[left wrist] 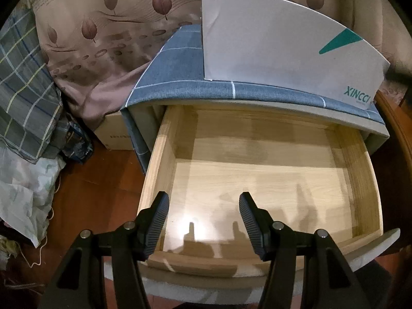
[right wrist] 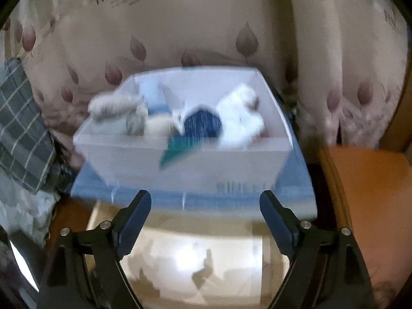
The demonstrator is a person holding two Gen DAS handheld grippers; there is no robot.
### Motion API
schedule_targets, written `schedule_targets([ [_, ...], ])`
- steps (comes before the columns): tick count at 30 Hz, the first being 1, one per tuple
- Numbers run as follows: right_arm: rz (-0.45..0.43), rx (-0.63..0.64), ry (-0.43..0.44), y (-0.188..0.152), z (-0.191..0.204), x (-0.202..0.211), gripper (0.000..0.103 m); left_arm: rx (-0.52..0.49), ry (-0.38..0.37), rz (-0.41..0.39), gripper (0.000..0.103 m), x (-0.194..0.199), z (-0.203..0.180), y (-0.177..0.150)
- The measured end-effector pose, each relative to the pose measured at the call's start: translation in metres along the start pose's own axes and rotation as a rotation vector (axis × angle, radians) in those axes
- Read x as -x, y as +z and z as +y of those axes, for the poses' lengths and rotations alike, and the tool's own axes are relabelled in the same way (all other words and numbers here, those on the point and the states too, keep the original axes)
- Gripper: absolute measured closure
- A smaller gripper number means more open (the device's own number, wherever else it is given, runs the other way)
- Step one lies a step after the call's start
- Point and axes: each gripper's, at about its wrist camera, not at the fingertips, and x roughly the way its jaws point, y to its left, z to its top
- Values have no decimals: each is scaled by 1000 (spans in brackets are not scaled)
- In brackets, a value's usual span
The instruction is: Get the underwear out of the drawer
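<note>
drawer: wooden drawer pulled out toward me, bare floor, nothing inside in either view.
underwear: in the white box on top of the cabinet, far side of the drawer; dark blue rolled piece mid-box, white bundle to its right, grey-beige roll hanging at the box's left rim. View blurred, can't tell garment types for sure.
my left gripper: left gripper hangs over the near left part of the drawer floor, jaws apart, nothing between my pads.
my right gripper: right gripper jaws spread wide, nothing between them; fingertips line up just below the box's near wall, over the drawer's far end.
key relation: the clothes lie up and far from both sets of fingers, inside the box, not in the drawer. Right hand is the nearer one and looks straight at the blue piece, dead ahead between my fingers. Blue piece's long axis: can't tell, reads as a round lump.
stage: judgement, the drawer looks emptied and the task near done or done.
next: if anything remains, probably shutting the drawer; left hand is nearest its front panel.
risk: the box sits near the cabinet's front edge, a knock could tip it.
</note>
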Motion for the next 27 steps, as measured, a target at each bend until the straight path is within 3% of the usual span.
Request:
schedule_targets([
  [5,99,-47,10,-61,-1,-14,19,-7,11,-17,45,6,-2,-2],
  [11,176,-74,19,-97,8,-27,19,-6,17,-38,45,14,-1,-5],
  [27,192,-16,7,-119,28,-25,13,-7,9,-44,45,21,-1,-7],
])
